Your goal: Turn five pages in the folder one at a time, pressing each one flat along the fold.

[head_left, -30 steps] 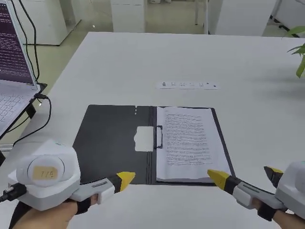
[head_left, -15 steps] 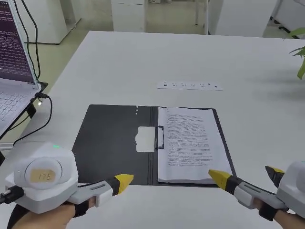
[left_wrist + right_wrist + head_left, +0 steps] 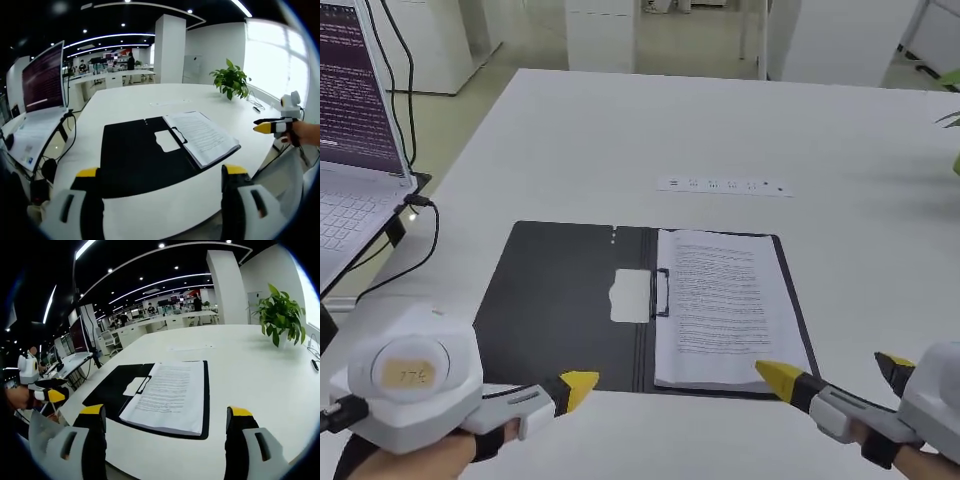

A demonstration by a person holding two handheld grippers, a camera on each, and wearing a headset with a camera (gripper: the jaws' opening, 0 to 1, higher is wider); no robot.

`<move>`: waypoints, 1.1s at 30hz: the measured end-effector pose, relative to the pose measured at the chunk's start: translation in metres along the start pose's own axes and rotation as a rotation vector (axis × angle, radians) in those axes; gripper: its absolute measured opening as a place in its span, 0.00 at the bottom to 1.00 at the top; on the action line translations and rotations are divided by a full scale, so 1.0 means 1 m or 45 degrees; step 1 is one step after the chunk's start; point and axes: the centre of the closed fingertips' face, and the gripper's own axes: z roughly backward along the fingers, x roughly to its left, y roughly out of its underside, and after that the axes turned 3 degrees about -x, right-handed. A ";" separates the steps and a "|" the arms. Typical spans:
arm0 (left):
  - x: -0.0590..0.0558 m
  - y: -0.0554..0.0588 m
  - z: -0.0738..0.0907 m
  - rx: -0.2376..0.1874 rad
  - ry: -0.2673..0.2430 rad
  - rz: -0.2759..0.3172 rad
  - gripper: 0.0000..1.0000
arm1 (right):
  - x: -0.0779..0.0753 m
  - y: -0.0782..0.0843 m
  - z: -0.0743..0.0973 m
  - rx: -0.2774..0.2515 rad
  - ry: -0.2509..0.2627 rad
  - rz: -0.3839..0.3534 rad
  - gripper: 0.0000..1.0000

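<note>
Black folder (image 3: 570,300) open on tabletop (image 3: 620,130), pages (image 3: 725,305) stacked right. Left gripper (image 3: 160,172) and right gripper (image 3: 166,410) at near edge, jaws wide apart, empty.

Blk folder (image 3: 560,300) open flat ahead of left gripper (image 3: 160,172); printed pg stack (image 3: 725,300) on its right half, nearer right gripper (image 3: 166,410).

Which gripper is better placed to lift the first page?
Right, probably: right gripper hangs open by the pages, at their free corner; left gripper is by the folder, at its bare cover.
</note>
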 end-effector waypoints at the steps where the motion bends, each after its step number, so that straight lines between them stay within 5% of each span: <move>1: 0.000 0.000 0.001 -0.001 -0.002 0.002 0.99 | 0.000 0.000 0.000 0.001 -0.003 0.000 1.00; 16: 0.005 0.003 0.009 -0.006 -0.045 0.020 0.99 | 0.009 -0.001 -0.007 0.010 -0.053 0.018 1.00; 33: -0.011 -0.002 -0.010 0.016 0.013 -0.021 0.99 | -0.005 0.002 0.004 -0.001 -0.005 -0.018 1.00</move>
